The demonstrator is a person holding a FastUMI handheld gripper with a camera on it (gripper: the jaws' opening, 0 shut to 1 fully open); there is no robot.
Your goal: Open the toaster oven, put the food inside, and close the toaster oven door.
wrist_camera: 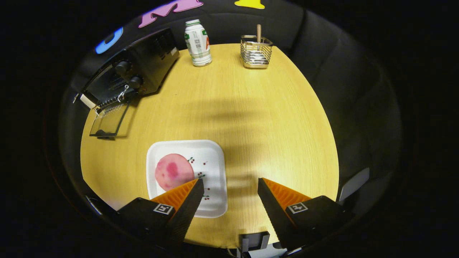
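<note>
While the gripper [230, 186] hangs above the round, pale wooden table [272, 122], its jaws stand wide apart with nothing held between them. The left finger's tip overlaps the near edge of the round pink food piece [173, 171]; whether it touches cannot be told. That food lies on the left half of a square white plate with small cherry prints [211, 157], lower centre of the frame, just ahead of the left finger. Bare table shows in the gap between the fingers.

The black toaster oven with two round knobs [143, 68] sits at the upper left of the frame, at the table's far left edge. Its glass door [109, 120] is folded down, flat toward the table, and a wire rack shows at the opening.

Top centre: a white plastic bottle with a green label [197, 43], upright. Right of it, well apart: a metal wire basket [255, 53] with a wooden handle standing in it.
</note>
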